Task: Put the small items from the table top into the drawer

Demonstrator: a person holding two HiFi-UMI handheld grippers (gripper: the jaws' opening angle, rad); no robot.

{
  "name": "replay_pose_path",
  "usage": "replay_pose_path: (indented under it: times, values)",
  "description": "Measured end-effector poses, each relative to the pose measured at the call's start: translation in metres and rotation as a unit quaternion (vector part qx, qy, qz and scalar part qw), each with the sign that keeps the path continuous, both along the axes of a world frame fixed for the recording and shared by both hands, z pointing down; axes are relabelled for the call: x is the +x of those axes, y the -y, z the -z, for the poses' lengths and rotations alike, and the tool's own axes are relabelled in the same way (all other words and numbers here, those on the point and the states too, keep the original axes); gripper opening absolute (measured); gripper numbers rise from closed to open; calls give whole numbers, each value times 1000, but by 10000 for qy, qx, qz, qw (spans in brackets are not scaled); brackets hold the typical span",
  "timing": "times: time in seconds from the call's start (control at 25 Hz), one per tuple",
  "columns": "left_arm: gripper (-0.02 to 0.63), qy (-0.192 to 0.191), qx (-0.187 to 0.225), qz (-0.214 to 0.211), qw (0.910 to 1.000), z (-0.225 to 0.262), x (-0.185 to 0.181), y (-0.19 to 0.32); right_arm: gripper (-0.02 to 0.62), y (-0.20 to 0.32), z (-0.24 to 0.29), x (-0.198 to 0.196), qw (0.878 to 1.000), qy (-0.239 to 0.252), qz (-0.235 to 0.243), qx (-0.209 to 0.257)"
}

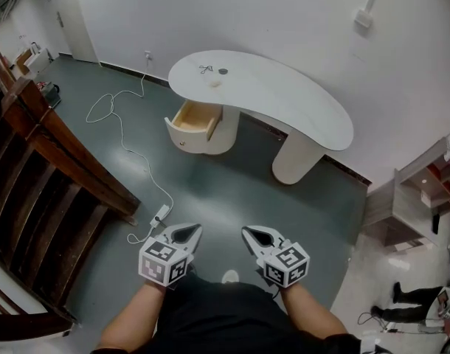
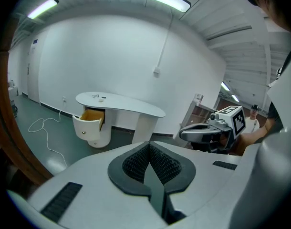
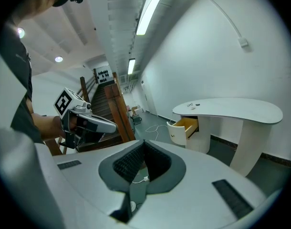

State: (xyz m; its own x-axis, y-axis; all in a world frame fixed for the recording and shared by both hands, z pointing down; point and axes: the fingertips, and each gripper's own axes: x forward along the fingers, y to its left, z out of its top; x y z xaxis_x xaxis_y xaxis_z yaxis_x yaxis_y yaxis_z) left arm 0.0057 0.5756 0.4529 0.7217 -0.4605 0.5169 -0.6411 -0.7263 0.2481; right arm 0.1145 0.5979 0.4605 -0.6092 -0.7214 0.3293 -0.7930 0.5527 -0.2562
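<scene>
- Open grey floor lies between the person and the furniture, giving a wide, straight approach toward 12 o'clock.
- A wooden stair railing closes off the 9 o'clock side. A white cable and power strip trail across the floor at 10 to 11 o'clock and look like the one trip hazard.
- The white curved table stands well ahead against the wall at 12 o'clock. Its rounded, lipless edge means a nudged object could slide off.
- The drawer hangs pulled out below the table's left end, at 11 o'clock, with its top open for a drop from above.
- The left gripper and right gripper are held low near the body. Each has its jaws pressed together with nothing between them.
- Three small items sit on the table's left end, just above the drawer, and are too small to identify. They are probably light, rigid and prone to skidding on the smooth top, so each is best pinched from above across its narrow width.
</scene>
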Motion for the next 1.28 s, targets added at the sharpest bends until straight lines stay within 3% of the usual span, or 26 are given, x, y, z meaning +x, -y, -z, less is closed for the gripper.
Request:
replay_pose_path:
  times: [0.24, 0.6, 0.92, 1.28]
  values:
    - [14, 176, 105, -170, 9996, -2, 36, -25, -2, -7, -5, 25, 9999, 33, 77, -87]
    - [14, 216, -3, -69, 9997, -12, 26, 13, -2, 24, -11, 24, 9999, 78, 45, -140]
    - [14, -57, -98, -153, 9998, -19, 22, 127, -2, 116, -13, 21, 9996, -201, -80, -191]
    - [14, -30, 437, -651, 9969, 19, 2, 274, -2, 256, 20, -9, 9989, -255, -401, 63]
